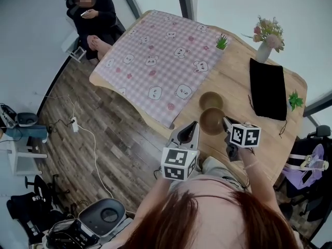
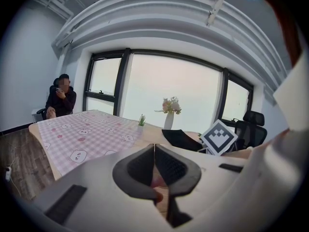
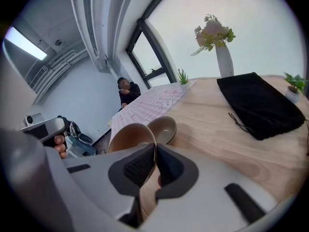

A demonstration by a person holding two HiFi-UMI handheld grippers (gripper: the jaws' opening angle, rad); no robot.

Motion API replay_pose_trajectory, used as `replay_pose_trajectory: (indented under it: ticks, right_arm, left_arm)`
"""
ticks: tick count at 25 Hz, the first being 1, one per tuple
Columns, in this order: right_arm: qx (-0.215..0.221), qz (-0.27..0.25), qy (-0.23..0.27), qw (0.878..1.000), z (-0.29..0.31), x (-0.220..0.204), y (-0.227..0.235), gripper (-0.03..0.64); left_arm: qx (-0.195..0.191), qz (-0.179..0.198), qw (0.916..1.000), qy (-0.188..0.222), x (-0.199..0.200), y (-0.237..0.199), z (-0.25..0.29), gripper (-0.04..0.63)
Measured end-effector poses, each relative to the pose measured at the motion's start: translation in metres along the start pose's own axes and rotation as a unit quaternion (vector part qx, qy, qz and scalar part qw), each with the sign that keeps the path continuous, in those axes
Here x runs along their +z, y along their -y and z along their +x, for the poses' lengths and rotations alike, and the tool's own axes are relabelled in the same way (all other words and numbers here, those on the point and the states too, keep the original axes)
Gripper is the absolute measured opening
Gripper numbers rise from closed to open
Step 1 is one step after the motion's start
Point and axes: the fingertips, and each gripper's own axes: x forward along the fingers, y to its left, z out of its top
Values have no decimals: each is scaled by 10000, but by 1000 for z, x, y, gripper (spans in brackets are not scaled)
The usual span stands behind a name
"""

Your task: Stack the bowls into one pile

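Two tan bowls are on the wooden table (image 1: 236, 82). The far bowl (image 1: 211, 100) (image 3: 164, 128) rests upright on the wood. The near bowl (image 1: 212, 121) (image 3: 129, 136) is tilted, its rim pinched between the jaws of my right gripper (image 1: 225, 122) (image 3: 155, 147), which is shut on it; in the right gripper view it sits just left of the far bowl. My left gripper (image 1: 194, 127) (image 2: 154, 147) hovers off the table's near edge, left of the held bowl, with its jaws shut on nothing.
A pink checkered cloth (image 1: 155, 61) covers the table's left half. A black pouch (image 1: 267, 90), a vase of flowers (image 1: 265, 43) and two small green plants (image 1: 222, 42) (image 1: 294, 100) stand toward the far and right edges. A person (image 1: 93, 14) sits beyond the table.
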Motion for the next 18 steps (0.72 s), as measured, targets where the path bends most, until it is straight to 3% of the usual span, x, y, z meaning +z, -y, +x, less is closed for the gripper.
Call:
replay_pose_trajectory:
  ticks: [18]
  right_arm:
    - [-26, 28, 198, 9998, 24, 28, 2, 14]
  left_arm:
    - [225, -21, 9997, -53, 4, -23, 3, 11]
